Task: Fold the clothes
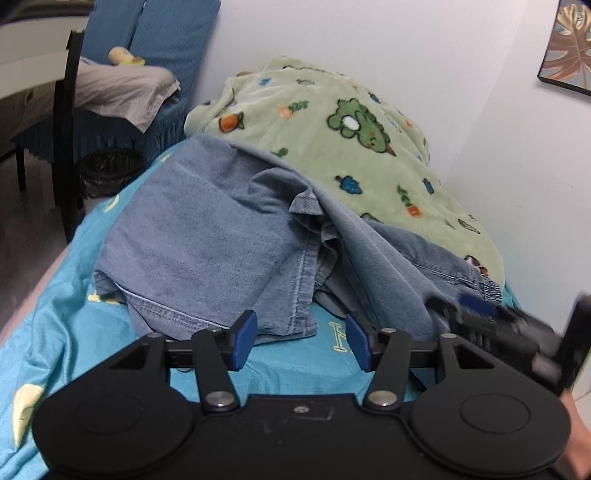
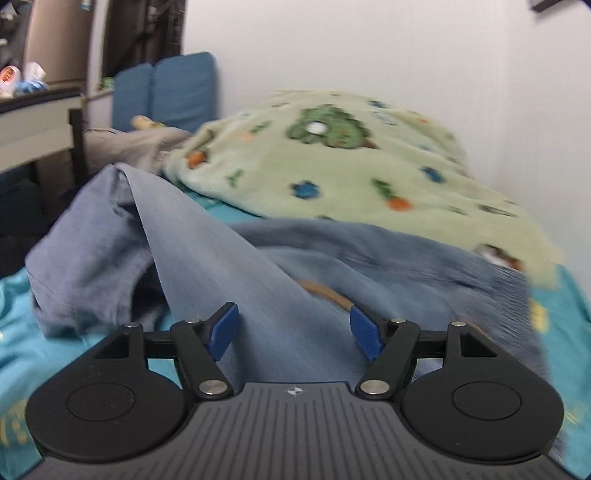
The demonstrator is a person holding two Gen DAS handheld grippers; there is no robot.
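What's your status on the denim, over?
Left gripper open, empty, at the denim garment's hem. Right gripper open, cloth between the jaws, not pinched. Green blanket bunched behind, touching the denim.

White wall (image 1: 369, 33) behind the bed (image 1: 55, 314), blue chair (image 1: 166, 33), framed leaf picture (image 1: 569, 44) at right.

Each hand-held gripper (image 1: 301, 341) (image 2: 293, 334) has black linkage arms, silver rivets and blue pads (image 1: 245, 339).

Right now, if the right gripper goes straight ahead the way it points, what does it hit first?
Probably the rumpled blue denim garment: the right gripper stands open with cloth already between its fingers, though blur hides the depth.
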